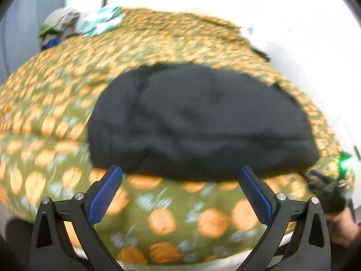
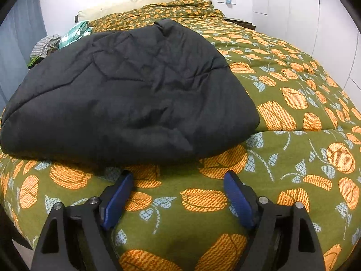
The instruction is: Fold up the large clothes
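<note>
A black quilted jacket (image 1: 198, 122) (image 2: 126, 90) lies folded in a thick bundle on the bed. My left gripper (image 1: 180, 171) is open, its blue pads (image 1: 106, 194) wide apart just short of the jacket's near edge, with nothing between them; this view is blurred. My right gripper (image 2: 178, 174) is open too. It hovers over the bedspread in front of the jacket's near right corner and holds nothing. The left wrist view also catches the right gripper (image 1: 327, 187) at the right edge, with a green light on it.
The bed is covered by a green bedspread with orange flowers (image 2: 282, 117). A pile of other clothes (image 2: 47, 45) and a teal checked cloth (image 2: 75, 31) lie at the far left. A cream pillow (image 2: 144, 2) sits at the head. White wardrobe doors (image 2: 315, 22) stand on the right.
</note>
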`<act>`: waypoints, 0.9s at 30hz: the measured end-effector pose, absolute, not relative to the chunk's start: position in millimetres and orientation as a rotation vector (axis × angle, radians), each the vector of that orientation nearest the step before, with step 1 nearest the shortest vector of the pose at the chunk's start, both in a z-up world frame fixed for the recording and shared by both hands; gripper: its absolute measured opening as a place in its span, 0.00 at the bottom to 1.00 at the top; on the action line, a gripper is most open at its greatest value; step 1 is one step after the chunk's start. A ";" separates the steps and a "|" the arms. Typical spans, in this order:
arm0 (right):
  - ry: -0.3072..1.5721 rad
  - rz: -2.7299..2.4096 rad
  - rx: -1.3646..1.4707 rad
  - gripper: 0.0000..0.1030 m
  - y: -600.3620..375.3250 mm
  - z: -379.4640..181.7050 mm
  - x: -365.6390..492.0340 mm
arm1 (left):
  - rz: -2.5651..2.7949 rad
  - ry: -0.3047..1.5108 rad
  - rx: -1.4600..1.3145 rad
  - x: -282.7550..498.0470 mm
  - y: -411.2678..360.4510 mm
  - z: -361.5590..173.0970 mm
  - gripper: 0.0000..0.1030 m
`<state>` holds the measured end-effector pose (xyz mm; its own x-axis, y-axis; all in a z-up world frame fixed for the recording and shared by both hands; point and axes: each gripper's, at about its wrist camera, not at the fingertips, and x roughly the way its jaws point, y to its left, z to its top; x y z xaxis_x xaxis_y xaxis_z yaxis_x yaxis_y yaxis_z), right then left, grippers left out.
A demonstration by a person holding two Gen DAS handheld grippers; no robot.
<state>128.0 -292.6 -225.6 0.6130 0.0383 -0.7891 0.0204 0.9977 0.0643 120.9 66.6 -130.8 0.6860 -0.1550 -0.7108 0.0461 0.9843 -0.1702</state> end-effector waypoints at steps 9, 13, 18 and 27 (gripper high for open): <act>0.907 0.022 0.062 0.84 -292.1 -226.0 129.5 | -0.240 0.900 -0.233 287.4 26.4 -100.7 0.99; 0.904 0.024 0.061 0.84 -292.4 -226.0 128.6 | -0.201 0.978 -0.221 333.2 10.9 -121.4 0.99; 0.897 0.038 0.058 0.84 -293.5 -226.8 125.0 | -0.206 1.060 -0.114 326.9 -7.2 -163.8 0.99; 0.891 0.063 0.061 0.85 -294.8 -228.4 123.4 | -0.240 0.976 -0.029 248.5 -3.9 -151.3 0.99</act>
<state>123.4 -294.8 -228.4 0.6270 0.0804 -0.7749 -0.0299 0.9964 0.0792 248.5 -3.9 -151.3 0.5363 -0.2145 -0.8163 0.1884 0.9732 -0.1319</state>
